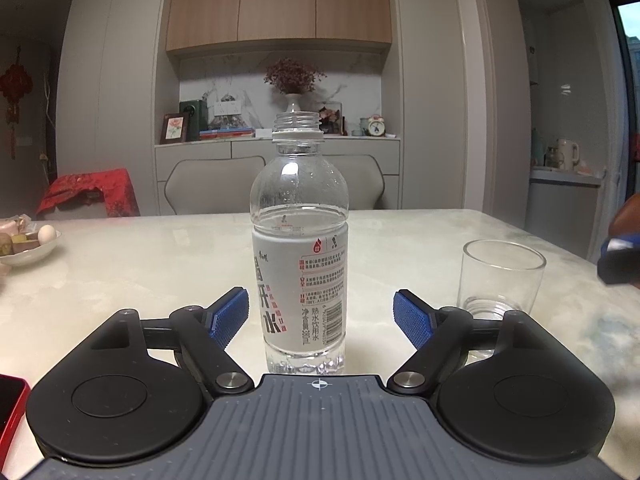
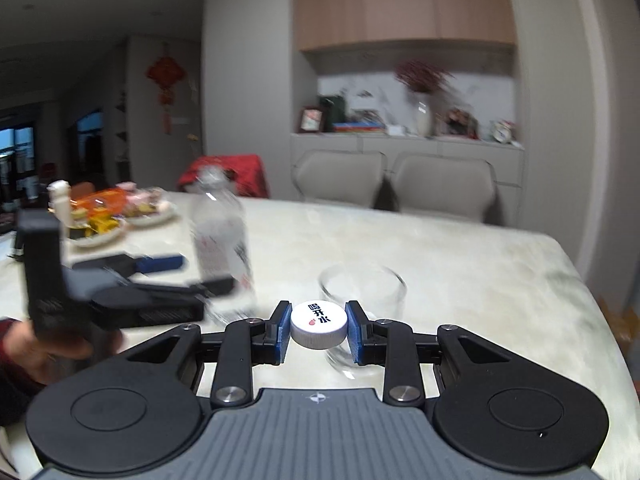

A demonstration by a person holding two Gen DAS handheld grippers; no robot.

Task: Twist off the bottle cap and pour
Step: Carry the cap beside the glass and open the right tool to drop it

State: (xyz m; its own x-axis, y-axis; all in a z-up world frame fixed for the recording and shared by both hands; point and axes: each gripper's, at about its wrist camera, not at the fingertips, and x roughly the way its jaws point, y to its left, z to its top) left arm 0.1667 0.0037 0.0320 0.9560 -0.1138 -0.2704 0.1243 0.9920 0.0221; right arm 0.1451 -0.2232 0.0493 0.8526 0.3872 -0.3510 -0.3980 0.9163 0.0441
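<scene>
A clear water bottle [image 1: 299, 248] with a white label stands upright on the marble table, its neck uncapped. My left gripper [image 1: 320, 314] is open, its blue pads either side of the bottle's lower body and apart from it. An empty glass [image 1: 500, 278] stands to the bottle's right. In the right wrist view my right gripper [image 2: 319, 330] is shut on the white bottle cap [image 2: 319, 325], held above the table in front of the glass [image 2: 362, 304]. The bottle [image 2: 222, 240] and the left gripper [image 2: 160, 276] show blurred at the left.
A white bowl of food with an egg [image 1: 28, 240] sits at the table's left. A red object [image 1: 10, 404] lies at the near left edge. Plates of snacks [image 2: 116, 216] stand at the far left. Two chairs [image 2: 392, 180] stand behind the table [image 2: 480, 264].
</scene>
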